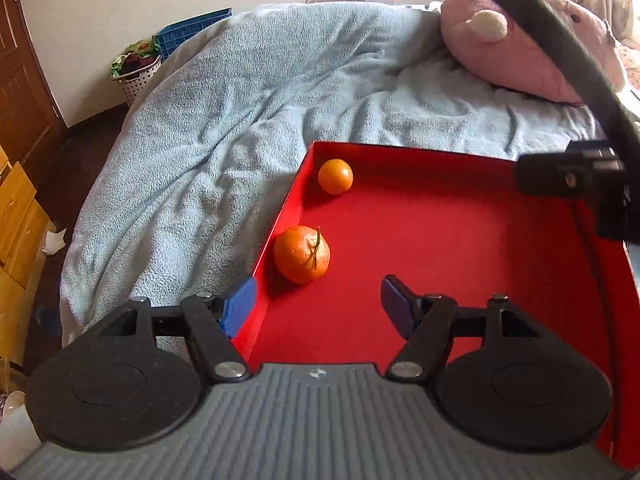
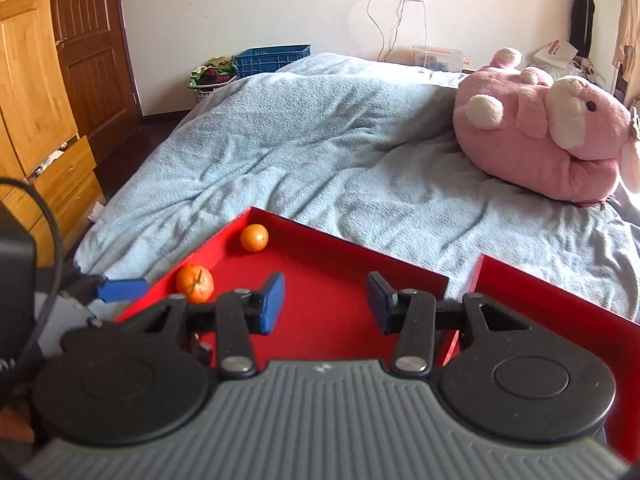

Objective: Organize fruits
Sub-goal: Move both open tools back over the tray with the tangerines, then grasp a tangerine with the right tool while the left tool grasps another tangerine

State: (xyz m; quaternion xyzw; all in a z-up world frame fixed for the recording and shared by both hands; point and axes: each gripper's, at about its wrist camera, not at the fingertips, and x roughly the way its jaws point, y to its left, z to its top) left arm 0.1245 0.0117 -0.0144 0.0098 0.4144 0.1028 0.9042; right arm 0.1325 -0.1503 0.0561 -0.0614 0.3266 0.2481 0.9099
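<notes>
Since the stemmed mandarin lies against the left wall of the red tray, just ahead of the left gripper and slightly left of its centre line, the coming move is judged to turn on that small leftward offset. The fruit is roughly round, so no long axis has to be matched; only its thin stem, pointing up and toward the camera, marks an orientation. A second, smaller orange is seen further on, in the tray's far left corner, apart from the first.

The left gripper is held with its blue pads spread wide and nothing between them; its left pad is placed outside the tray wall, the right pad inside. A grasp from here would be obstructed by that wall unless the tool is shifted right.

In the right wrist view the same mandarin is found well to the left of the right gripper, which is likewise spread and empty, over the tray floor. The left gripper is therefore judged the nearer. A second red tray is seen to the right. Everything rests on a blue blanket, with a pink plush toy beyond.
</notes>
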